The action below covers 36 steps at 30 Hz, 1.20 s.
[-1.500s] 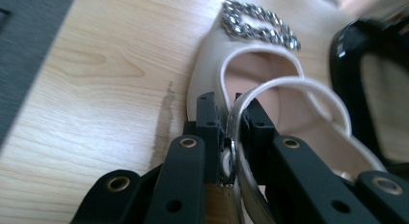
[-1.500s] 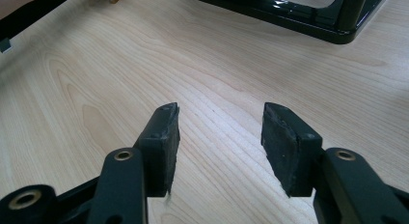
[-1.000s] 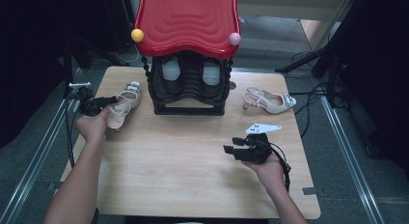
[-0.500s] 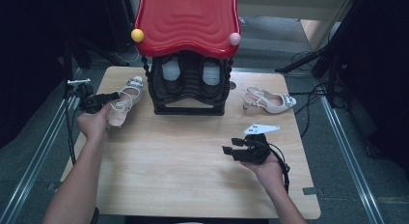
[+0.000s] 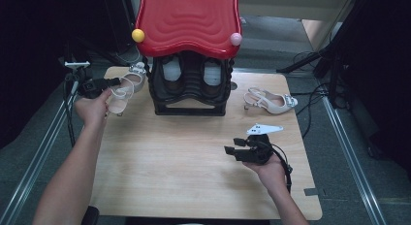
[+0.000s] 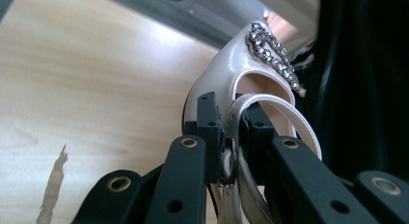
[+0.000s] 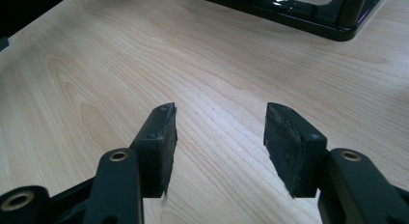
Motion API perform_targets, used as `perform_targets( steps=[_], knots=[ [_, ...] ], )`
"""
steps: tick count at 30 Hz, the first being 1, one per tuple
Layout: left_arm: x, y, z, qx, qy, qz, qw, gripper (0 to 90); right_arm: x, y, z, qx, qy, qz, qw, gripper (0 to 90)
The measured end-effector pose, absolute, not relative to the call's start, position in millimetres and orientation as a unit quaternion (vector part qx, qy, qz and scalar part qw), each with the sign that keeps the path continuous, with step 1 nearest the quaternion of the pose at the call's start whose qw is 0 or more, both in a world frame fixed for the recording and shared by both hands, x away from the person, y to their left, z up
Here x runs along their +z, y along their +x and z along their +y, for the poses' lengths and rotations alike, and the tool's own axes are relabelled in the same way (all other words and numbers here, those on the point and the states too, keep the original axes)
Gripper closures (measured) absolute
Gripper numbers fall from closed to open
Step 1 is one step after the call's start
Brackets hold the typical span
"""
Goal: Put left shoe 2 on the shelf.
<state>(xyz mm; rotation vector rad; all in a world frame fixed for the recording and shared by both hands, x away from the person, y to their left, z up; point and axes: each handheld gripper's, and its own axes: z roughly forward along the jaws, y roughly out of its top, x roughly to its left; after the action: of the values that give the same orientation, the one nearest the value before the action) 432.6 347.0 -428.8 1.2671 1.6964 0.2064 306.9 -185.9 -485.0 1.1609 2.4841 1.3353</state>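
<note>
Dim room, brightly lit wooden table (image 5: 194, 152).
Overhead light is glaring off the red shoe-rack top (image 5: 186, 21); nearest jaws are blurring in both gripper views.

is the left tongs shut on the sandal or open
Shut on it: in the left gripper view, the left tongs pinch the white strap of the sandal between their jaws, no gap showing.

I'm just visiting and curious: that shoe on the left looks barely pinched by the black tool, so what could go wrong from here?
1. The left gripper clamps only the thin strap of the pale sandal; the strap may slip or bend and the shoe could swing or drop.
2. The sandal hangs right beside the black rack under the red top; it might knock a post going in.
3. The right gripper is open over bare table, so nothing would catch a fall.
</note>
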Motion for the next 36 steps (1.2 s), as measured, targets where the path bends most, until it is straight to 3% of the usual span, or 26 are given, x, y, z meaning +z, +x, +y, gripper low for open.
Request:
perform_targets(
  steps=[36],
  knots=[
    [-224, 432, 336, 0.143, 0.519, 0.643, 0.545, 81.7, -485, 307, -187, 0.439, 0.380, 0.813, 0.045, 47.0]
  ],
)
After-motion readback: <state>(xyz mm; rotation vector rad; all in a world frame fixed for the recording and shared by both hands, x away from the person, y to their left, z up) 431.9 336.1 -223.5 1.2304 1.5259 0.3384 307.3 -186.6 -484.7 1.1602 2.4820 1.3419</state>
